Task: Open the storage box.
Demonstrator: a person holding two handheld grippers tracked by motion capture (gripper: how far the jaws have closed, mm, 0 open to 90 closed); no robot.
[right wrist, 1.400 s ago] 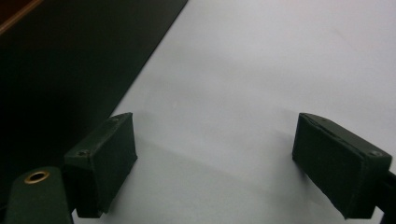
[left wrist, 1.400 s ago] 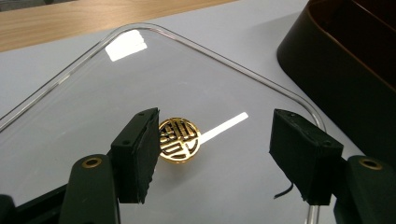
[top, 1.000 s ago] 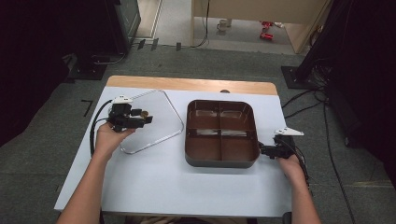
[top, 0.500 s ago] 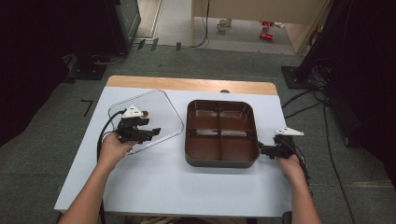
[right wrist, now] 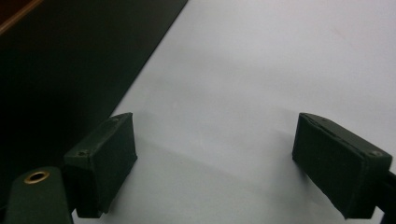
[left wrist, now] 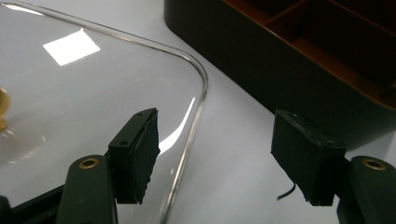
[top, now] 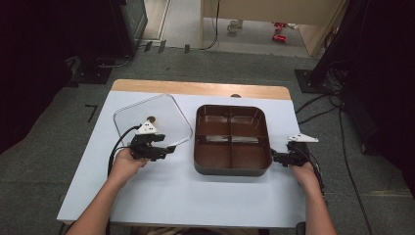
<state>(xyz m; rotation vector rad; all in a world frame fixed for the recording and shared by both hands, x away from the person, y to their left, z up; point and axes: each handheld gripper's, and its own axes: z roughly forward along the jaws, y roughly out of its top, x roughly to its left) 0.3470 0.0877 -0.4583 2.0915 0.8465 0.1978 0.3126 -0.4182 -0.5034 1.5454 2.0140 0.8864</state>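
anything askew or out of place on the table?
The clear lid lies off the brown tray, flat and skewed on the table beside it. Nothing spilled or damaged; the tray's four compartments are empty.

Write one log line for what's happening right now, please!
left gripper: open, jaws astride lid edge | right gripper: open beside tray | lid: flat on table

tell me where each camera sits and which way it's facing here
High view: above the person's side, looking forward and down on the table; both forearms, left gripper and right gripper show.
Left gripper view: rides the left gripper, facing the clear lid and the brown tray; its open jaws straddle the lid's edge.
Right gripper view: rides the right gripper, facing the tray's wall.
All three share the tray.
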